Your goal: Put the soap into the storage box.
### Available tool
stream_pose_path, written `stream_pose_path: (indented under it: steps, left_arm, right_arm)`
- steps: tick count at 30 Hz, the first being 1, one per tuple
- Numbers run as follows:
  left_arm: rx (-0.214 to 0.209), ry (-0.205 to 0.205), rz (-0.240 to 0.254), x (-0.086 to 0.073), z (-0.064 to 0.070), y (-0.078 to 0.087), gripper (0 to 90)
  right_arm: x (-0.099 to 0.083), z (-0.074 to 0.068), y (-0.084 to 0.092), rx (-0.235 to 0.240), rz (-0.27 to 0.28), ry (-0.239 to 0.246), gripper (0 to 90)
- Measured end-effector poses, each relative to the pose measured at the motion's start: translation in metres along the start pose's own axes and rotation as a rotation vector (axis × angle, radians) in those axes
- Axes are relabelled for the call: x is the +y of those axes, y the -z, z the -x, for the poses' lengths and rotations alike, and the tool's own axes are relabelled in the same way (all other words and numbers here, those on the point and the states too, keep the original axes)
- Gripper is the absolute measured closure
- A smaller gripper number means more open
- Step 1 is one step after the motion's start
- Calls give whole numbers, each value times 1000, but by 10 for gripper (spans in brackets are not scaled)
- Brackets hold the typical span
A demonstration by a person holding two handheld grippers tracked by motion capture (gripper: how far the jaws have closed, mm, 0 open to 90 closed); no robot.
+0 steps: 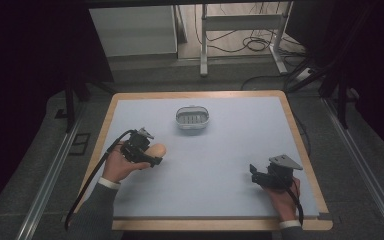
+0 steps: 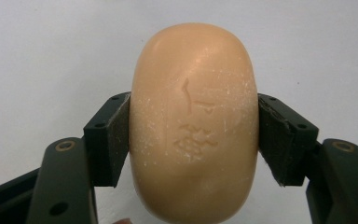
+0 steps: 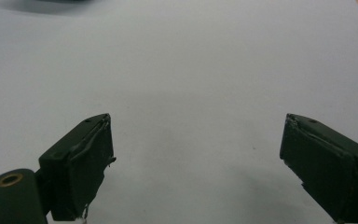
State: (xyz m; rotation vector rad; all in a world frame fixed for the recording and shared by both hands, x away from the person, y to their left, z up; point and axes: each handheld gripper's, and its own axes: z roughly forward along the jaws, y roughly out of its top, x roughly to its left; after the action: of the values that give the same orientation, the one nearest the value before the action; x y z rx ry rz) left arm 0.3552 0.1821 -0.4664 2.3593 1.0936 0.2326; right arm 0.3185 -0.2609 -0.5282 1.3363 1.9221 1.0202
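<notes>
The left gripper [image 2: 193, 135] pinched a tan soap bar [image 2: 193, 126] across its narrow width; the soap dish [image 1: 192, 119] lay at one o'clock (right gripper [image 3: 196, 154] spread, idle).

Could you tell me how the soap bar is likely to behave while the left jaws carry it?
The soap looks stiff: no dent where the jaws press. Its rounded, smooth sides could let it slip or swivel between them. Set down, it would probably rest flat rather than roll.
</notes>
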Motion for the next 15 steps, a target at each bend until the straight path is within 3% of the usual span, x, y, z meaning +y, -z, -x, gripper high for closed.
stream_pose_path:
  steps: [15]
  left_arm:
    - [6,-16,4,13,2,-1,326]
  right_arm:
    - [0,0,0,-1,1,-1,97]
